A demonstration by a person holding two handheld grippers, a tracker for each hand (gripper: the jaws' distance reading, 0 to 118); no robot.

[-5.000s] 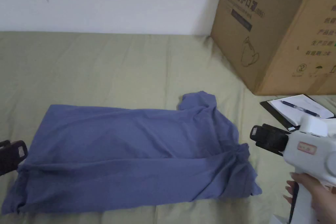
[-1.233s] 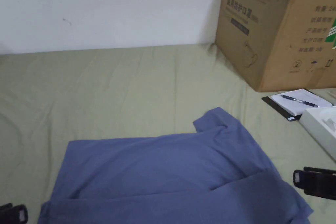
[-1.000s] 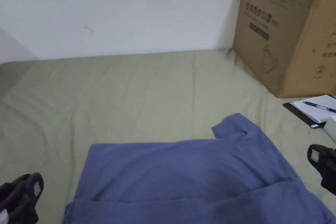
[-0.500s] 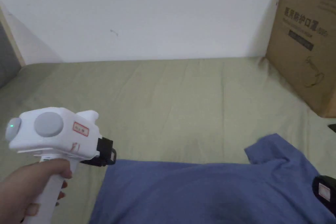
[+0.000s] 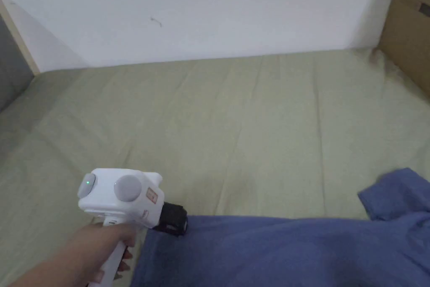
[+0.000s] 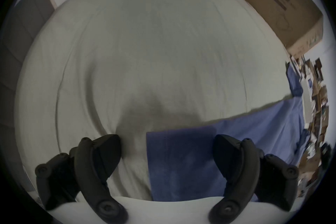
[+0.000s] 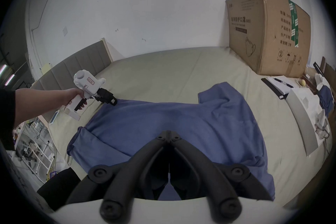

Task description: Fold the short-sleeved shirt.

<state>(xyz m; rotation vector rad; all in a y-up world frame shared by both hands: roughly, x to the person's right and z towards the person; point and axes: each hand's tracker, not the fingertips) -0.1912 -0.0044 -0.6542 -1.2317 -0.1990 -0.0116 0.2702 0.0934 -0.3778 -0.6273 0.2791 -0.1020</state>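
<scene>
Two tools worked over a blue short-sleeved shirt spread flat on the bed, toward its near edge. The left tool, jaws spread wide, sat at the shirt's far hem corner, one jaw over the fabric and one over the sheet. The right tool, jaws pressed together on nothing, hung over the shirt's near side. A cardboard box stood at the bed's far right corner.

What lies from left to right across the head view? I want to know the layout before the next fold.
Hand → left gripper → blue shirt → cardboard box.
</scene>
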